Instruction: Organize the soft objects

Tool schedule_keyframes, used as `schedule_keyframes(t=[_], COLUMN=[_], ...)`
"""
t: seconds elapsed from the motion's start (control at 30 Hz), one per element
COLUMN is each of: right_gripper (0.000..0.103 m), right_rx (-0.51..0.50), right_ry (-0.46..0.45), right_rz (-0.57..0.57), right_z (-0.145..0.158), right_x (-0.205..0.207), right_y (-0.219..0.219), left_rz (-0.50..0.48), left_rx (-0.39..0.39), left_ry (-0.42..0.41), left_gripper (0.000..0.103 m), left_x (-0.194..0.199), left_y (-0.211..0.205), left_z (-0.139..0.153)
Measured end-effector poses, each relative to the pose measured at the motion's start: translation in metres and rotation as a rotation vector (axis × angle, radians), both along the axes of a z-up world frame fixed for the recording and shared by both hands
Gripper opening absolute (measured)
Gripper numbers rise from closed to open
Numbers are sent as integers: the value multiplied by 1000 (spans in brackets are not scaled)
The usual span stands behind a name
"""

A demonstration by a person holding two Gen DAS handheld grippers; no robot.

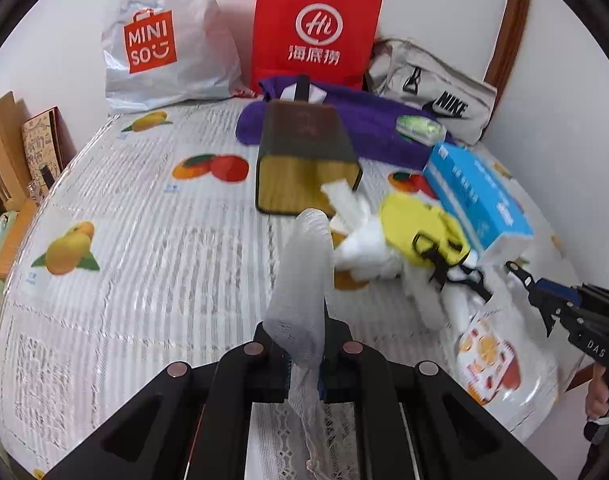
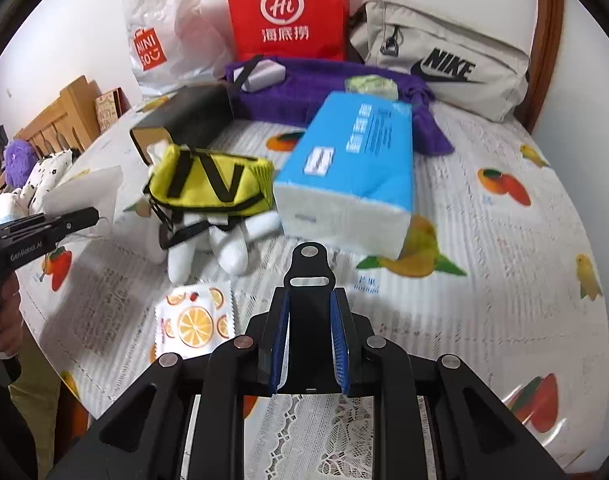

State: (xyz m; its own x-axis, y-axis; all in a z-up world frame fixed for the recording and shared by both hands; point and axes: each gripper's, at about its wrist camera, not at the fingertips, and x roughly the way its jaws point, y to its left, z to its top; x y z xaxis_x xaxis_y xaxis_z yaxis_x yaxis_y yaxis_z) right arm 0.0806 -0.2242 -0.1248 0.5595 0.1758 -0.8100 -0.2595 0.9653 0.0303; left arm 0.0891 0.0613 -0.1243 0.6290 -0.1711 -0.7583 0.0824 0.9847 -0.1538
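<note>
Left gripper (image 1: 304, 364): jaws clamped on a sheet of white tissue (image 1: 302, 276), which stands up limp and crinkled between the pads, clear of the table. In the right wrist view the same sheet shows at nine o'clock as a flat pale flap.

Right gripper (image 2: 309, 344): blue ribbed pads nearly together on a black plastic tab (image 2: 309, 280) with a slot and a rivet; whether that tab is a held item or part of the tool cannot be told.

Step in hand, as judged: carrying the tissue off to be put away. Keep the clamp firm, lift straight, and avoid dragging the sheet across the yellow pouch (image 2: 214, 182), which lies at one o'clock from the left jaws.

Materials: the pouch is woven fabric with black straps, resting on white stuffed plush limbs (image 2: 224, 248). Touching it at three o'clock is a blue soft-pack of tissues (image 2: 352, 160), film-wrapped and squashable. A dark box with a wood-toned face (image 1: 304, 160) has tissue sprouting from its opening. The tablecloth (image 2: 484, 280) is glossy, ribbed, fruit-printed. A purple towel (image 2: 316, 88) lies behind.
</note>
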Motion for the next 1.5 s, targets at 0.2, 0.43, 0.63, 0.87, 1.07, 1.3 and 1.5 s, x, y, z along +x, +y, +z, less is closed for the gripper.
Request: schedule_keyframes(t=[0.2,0.43,0.63,0.87,1.07,1.3,1.5], right_gripper=[21,21,21,21,21,21,21], right_rx=[23,61,74,77,78,71,79], right_ry=[-13,-29,-59,-86,-108,-129,-124], right_rz=[-6,4,3,0,14,26,19], right_z=[15,33,50,67,82,90,86], right_x=[2,4,14,46,80,126,165], right_y=[-7,-13,-19,-22,-17,-11,-3], left_rz=[5,14,15,20,17,3,-21], left_rx=[2,-6,-25,2,11,9,4], left_ry=[-32,-39,-51,-52,-44,-44,-14], left_gripper=[9,9,9,9,9,9,9], left_x=[8,23,37,60,90,129,164], left_y=[0,-1,-3,-7,-10,-13,-21], left_z=[23,39,52,70,81,87,77])
